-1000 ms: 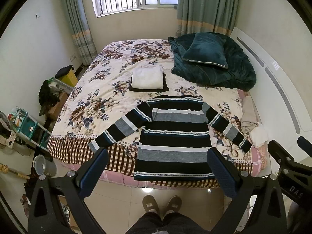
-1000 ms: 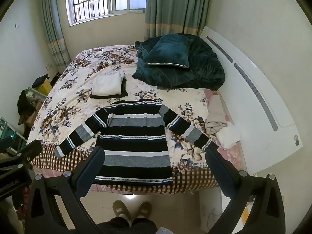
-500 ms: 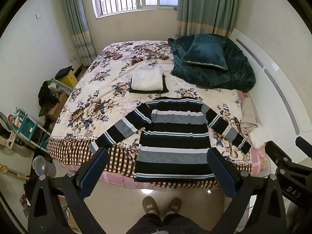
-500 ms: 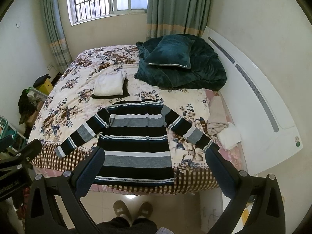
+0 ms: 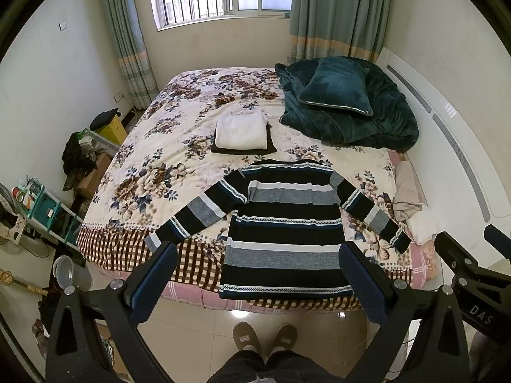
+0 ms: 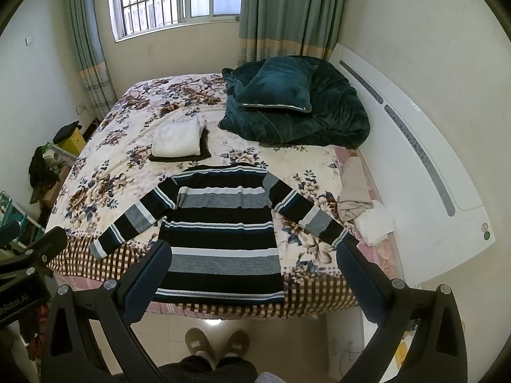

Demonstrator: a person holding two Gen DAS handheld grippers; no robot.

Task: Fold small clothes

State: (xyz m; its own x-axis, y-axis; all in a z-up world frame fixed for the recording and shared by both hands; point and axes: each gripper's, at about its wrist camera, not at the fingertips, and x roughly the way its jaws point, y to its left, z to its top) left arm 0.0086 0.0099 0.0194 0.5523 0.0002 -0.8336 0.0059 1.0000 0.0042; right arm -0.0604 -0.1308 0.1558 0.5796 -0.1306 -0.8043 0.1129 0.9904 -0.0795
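A striped sweater in black, grey and white lies flat on the near end of the bed, sleeves spread out; it also shows in the right wrist view. My left gripper is open and empty, held high above the floor in front of the bed's foot. My right gripper is also open and empty, beside it at the same height. Behind the sweater lies a folded white garment on a folded dark one.
The floral bed fills the room's middle. A teal blanket with a pillow lies at its far right. Crumpled pale cloths lie at the right edge. Clutter and a teal rack stand on the left. Slippered feet stand below.
Both grippers have drifted very slightly; the bed and sweater sit a touch lower in view. Nothing was grasped or moved.
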